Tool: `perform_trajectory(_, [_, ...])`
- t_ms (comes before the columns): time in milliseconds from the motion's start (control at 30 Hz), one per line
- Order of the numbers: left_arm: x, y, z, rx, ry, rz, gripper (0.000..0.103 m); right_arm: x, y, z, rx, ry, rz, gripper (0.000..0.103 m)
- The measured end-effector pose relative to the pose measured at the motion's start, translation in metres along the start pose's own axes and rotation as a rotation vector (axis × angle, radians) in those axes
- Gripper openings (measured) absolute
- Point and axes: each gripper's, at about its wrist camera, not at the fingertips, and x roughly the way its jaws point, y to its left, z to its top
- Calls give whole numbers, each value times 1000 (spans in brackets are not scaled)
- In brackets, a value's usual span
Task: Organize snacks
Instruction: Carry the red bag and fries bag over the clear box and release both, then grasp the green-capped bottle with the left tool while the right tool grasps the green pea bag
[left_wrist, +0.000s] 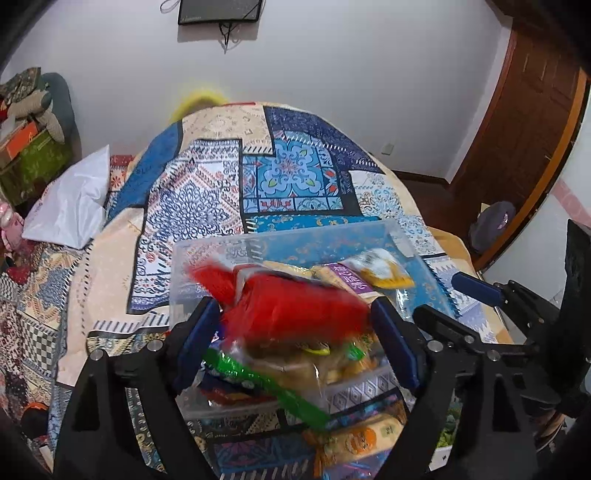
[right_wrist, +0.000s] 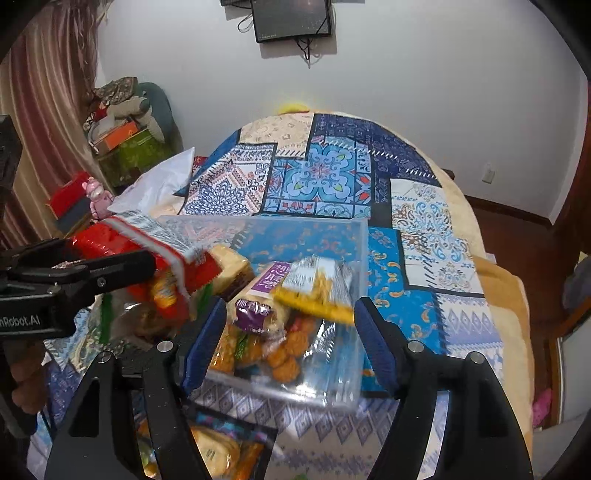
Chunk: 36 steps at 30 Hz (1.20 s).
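A clear plastic bin (left_wrist: 295, 236) (right_wrist: 354, 236) stands on the patterned bedspread with several snack packs in it. My left gripper (left_wrist: 295, 328) has its jaws wide apart; a blurred red snack bag (left_wrist: 295, 306) lies between them over the bin, and I cannot tell whether they touch it. In the right wrist view the left gripper (right_wrist: 92, 273) is beside the red bag (right_wrist: 122, 240). My right gripper (right_wrist: 291, 328) is open above the bin, over a yellow pack (right_wrist: 317, 291) and a purple pack (right_wrist: 255, 314). The right gripper (left_wrist: 476, 288) shows at right in the left wrist view.
More snack packs (left_wrist: 362, 439) (right_wrist: 221, 454) lie on the bedspread in front of the bin. A white plastic bag (left_wrist: 70, 206) (right_wrist: 159, 188) lies at the left. Boxes and clutter (right_wrist: 125, 147) stand by the wall. A wooden door (left_wrist: 524, 122) is at the right.
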Motion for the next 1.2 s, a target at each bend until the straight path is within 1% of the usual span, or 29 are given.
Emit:
perform_trajectory(167, [-31, -7, -4, 32, -39, 15, 89, -22, -1, -3, 5, -17, -6, 70])
perform_trajectory(267, [-46, -9, -10, 42, -45, 21, 89, -34, -2, -9, 7, -22, -8, 70])
perform_trajectory(400, [-60, -9, -26, 51, -34, 33, 91, -49, -3, -20, -4, -19, -18, 71])
perform_trajectory(533, [-68, -5, -48, 48, -6, 46, 91, -62, -5, -39, 2, -7, -13, 77])
perform_trajectory(633, [-68, -2, -70, 38, 30, 51, 91, -66, -5, -53, 3, 10, -13, 77])
perform_trajectory(800, [-60, 0, -103, 30, 90, 48, 91, -65, -3, -81, 5, 67, 1, 77])
perform_trajectory(1033, [-43, -3, -145, 38, 170, 29, 91, -45, -3, -120, 37, 163, 10, 77])
perform_trajectory(1133, [-37, -4, -156, 38, 193, 19, 91, -35, -5, -127, 54, 184, -14, 77])
perform_trajectory(1200, [-34, -5, -163, 42, 207, 14, 91, -29, -7, -129, 80, 195, -10, 77])
